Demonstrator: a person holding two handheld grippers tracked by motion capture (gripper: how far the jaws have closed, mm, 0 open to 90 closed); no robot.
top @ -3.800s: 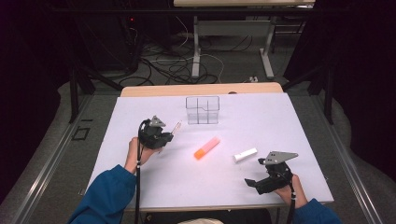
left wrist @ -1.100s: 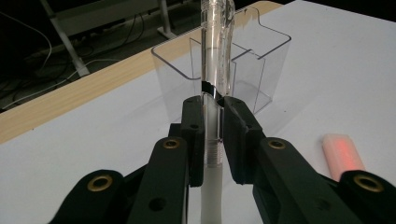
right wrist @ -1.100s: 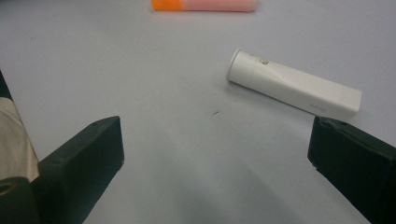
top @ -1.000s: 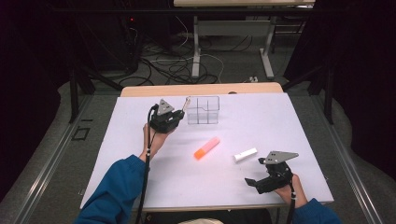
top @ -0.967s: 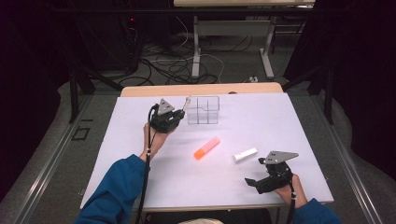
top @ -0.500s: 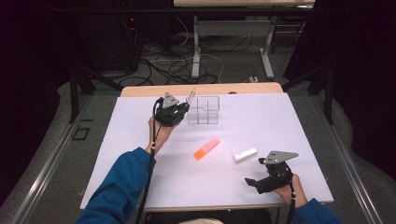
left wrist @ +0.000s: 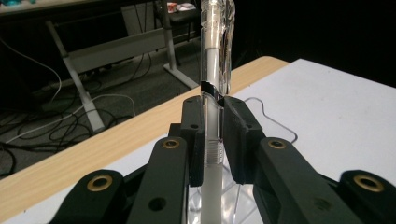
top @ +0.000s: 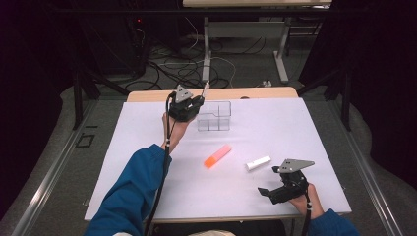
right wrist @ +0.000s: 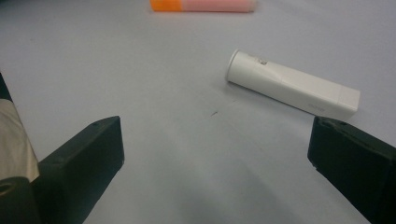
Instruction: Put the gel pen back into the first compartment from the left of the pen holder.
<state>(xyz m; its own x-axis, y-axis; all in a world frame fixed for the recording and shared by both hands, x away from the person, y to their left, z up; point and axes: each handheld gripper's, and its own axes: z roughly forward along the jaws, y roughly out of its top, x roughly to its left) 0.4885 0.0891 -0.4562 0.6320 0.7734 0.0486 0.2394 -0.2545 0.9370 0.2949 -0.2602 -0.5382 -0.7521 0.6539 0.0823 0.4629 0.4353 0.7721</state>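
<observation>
My left gripper point(top: 195, 104) is raised at the back of the table, just left of a clear divided organizer point(top: 214, 116). It is shut on a clear pen point(left wrist: 214, 93) that stands upright between its jaws, its tip point(top: 206, 88) poking above the gripper. An orange and pink highlighter point(top: 217, 156) lies mid-table. A white marker point(top: 258, 162) lies to its right. My right gripper point(top: 269, 183) rests open near the front right edge; in its own view the white marker point(right wrist: 293, 88) lies ahead between the wide jaws, and the highlighter point(right wrist: 203, 5) lies farther off.
The white table top point(top: 305, 128) has a wooden strip point(top: 147, 95) along its back edge. Behind the table stand desk legs and loose cables point(top: 196, 59) on the floor. A blue sleeve point(top: 133, 191) reaches in from the front left.
My left gripper has carried the clear pen from the left middle of the table up and back to the organizer's left side. The right gripper has stayed still.
</observation>
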